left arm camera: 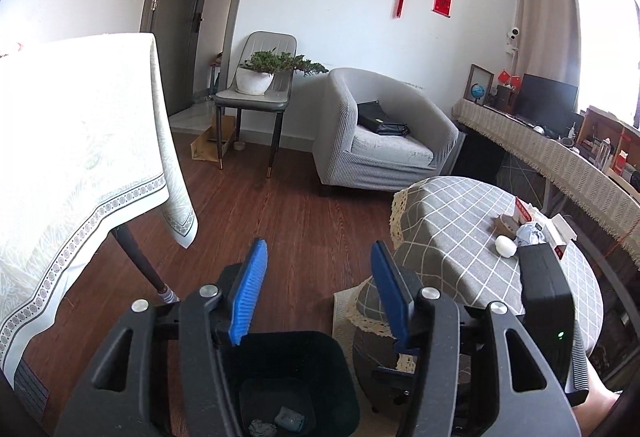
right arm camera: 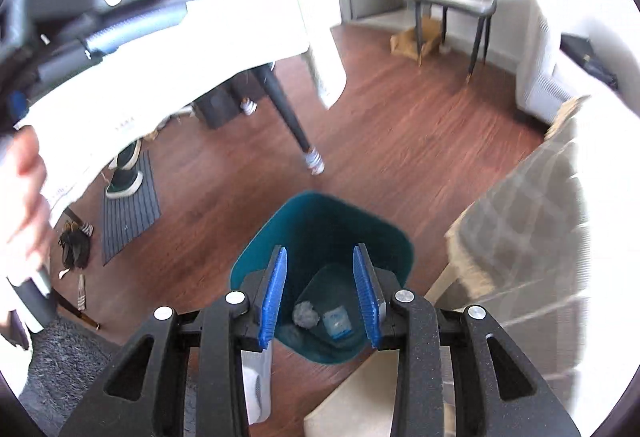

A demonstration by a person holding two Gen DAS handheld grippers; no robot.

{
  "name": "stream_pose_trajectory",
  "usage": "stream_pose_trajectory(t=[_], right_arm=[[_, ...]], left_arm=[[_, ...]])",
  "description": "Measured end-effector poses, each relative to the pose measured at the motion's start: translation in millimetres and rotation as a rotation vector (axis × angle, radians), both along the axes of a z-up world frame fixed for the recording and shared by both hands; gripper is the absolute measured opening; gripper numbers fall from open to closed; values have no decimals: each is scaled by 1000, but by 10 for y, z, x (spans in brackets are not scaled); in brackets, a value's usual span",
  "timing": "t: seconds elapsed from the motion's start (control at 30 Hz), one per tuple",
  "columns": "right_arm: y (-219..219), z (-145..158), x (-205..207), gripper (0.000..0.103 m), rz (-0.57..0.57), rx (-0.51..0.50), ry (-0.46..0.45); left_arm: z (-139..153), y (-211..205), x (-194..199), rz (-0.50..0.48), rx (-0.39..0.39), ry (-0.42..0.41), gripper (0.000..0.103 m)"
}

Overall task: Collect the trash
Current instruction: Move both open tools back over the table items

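Note:
A dark teal trash bin (right arm camera: 280, 229) stands on the wood floor; it also shows in the left wrist view (left arm camera: 320, 369). Inside lie a grey crumpled wad (right arm camera: 306, 314) and a pale blue wrapper (right arm camera: 337, 321). My right gripper (right arm camera: 322, 257) is open and empty right above the bin. My left gripper (left arm camera: 320, 257) is open and empty, beside the round table (left arm camera: 448, 217). On that table lie a crumpled paper (left arm camera: 530, 235), a white egg-shaped object (left arm camera: 505, 246), a brown piece (left arm camera: 505, 224) and a red-and-white box (left arm camera: 560, 237).
A white-clothed table (left arm camera: 80, 157) with a dark leg (right arm camera: 286, 113) stands left of the bin. A grey armchair (left arm camera: 380, 145) and a chair with a plant (left arm camera: 260, 93) are behind. A long sideboard (left arm camera: 560, 153) runs along the right. Shoes and a mat (right arm camera: 128, 201) lie under the white table.

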State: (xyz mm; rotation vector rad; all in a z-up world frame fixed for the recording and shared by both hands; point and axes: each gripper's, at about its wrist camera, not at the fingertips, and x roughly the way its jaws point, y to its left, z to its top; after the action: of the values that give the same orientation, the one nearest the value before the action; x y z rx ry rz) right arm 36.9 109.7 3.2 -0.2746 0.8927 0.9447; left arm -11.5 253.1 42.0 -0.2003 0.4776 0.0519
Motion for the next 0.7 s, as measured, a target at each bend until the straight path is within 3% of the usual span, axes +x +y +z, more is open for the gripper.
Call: stream_pose_trajectory(t=[0.27,0.43,0.7], right_arm=[[-551,367,92,35,-79,55,-77],[-961,445,222,35,-137,68,-98],[-1747,486,388,35,-252,56,-145]], left_arm=[[94,-342,145,-31,0,-13,64],[87,-624,306,-78,-1,-5,68],[6,-1287,622,-207,68,31,74]])
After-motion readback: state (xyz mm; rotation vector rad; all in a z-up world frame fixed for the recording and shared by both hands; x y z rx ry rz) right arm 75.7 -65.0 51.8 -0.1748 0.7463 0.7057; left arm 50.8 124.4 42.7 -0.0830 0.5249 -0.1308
